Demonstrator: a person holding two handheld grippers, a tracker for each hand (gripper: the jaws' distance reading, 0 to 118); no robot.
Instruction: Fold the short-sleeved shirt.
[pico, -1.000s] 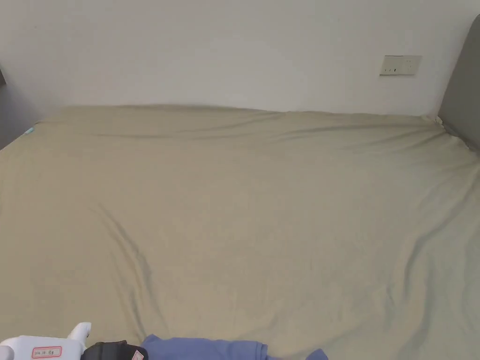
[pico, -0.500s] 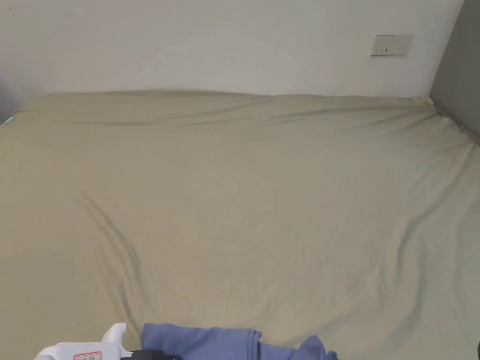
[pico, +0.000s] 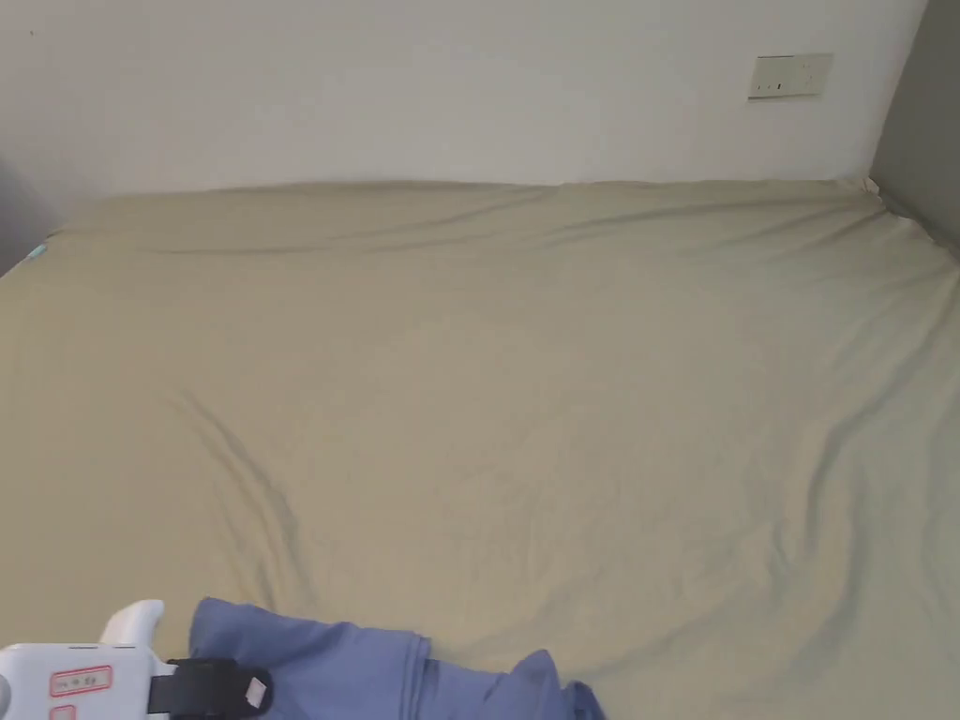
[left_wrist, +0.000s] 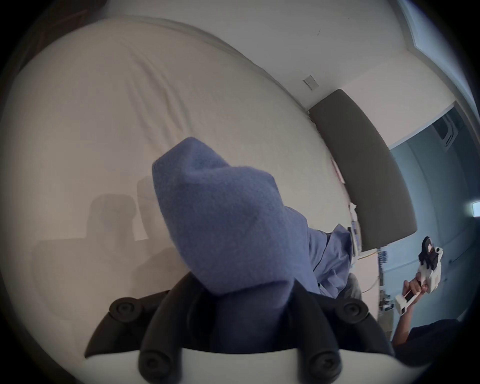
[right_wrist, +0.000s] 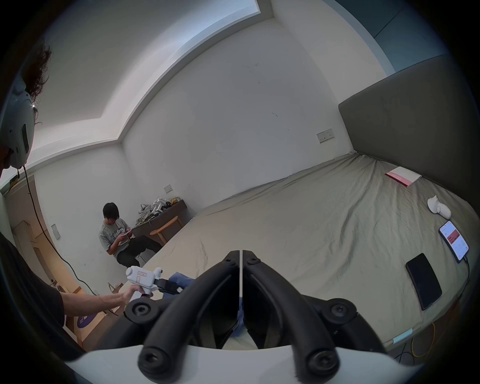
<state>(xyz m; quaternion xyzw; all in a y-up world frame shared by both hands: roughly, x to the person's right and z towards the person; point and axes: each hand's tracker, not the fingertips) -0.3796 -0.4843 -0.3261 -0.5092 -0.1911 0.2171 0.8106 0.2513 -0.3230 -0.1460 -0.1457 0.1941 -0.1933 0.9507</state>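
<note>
A blue short-sleeved shirt lies bunched on the beige bed sheet near its front edge. My left gripper is at the shirt's left end. In the left gripper view its jaws are shut on a thick fold of the shirt, and the cloth bulges out past the left gripper. My right gripper is held in the air off the bed's right side. In its own view the right gripper has its jaws pressed together with nothing held. The left gripper and the shirt lie beyond it.
A grey headboard bounds the bed's right side. Near it on the sheet lie a dark phone, a lit phone, a small white object and a pink-edged book. A person sits beyond the bed's far left side.
The left gripper has moved left with the shirt, and more of the blue cloth shows on the sheet. The head camera has tilted slightly.
</note>
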